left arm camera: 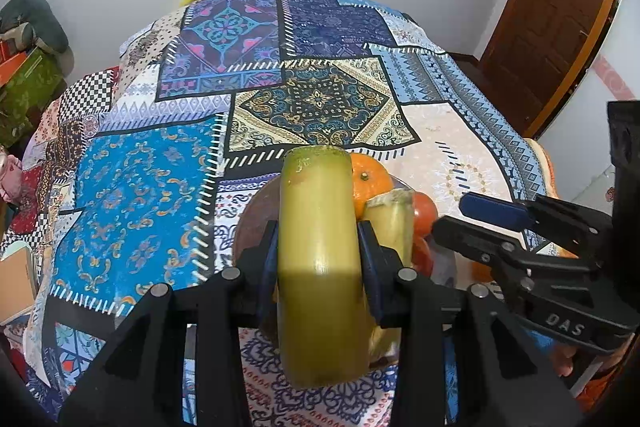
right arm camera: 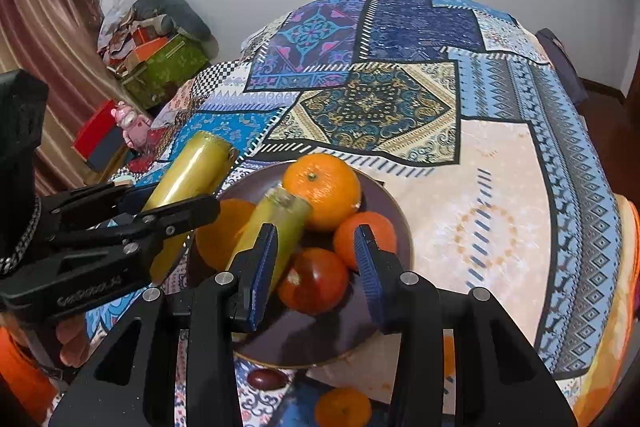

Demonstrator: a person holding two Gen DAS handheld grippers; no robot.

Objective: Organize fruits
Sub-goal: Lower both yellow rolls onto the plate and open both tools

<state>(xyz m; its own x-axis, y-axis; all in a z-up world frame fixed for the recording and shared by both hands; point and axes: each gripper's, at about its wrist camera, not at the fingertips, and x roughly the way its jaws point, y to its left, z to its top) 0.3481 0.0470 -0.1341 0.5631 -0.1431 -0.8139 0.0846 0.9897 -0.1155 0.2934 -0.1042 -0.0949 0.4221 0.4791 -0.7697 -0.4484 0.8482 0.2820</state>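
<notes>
My left gripper [left arm camera: 318,255] is shut on a thick yellow-green sugarcane piece [left arm camera: 318,247] and holds it above the left edge of a dark brown plate [right arm camera: 384,203]; the piece also shows in the right wrist view [right arm camera: 188,179]. The plate holds a second sugarcane piece [right arm camera: 276,231], three oranges [right arm camera: 322,189], [right arm camera: 362,231], [right arm camera: 222,231] and a red tomato [right arm camera: 314,281]. My right gripper [right arm camera: 316,267] is open and empty, hovering just above the tomato. It also shows in the left wrist view [left arm camera: 472,215].
A patchwork cloth [right arm camera: 500,163] covers the table. A small dark red fruit [right arm camera: 267,379] and another orange [right arm camera: 343,407] lie on the cloth in front of the plate. Boxes and a pink toy [right arm camera: 130,127] stand beyond the table's left edge. A wooden door [left arm camera: 556,7] is at right.
</notes>
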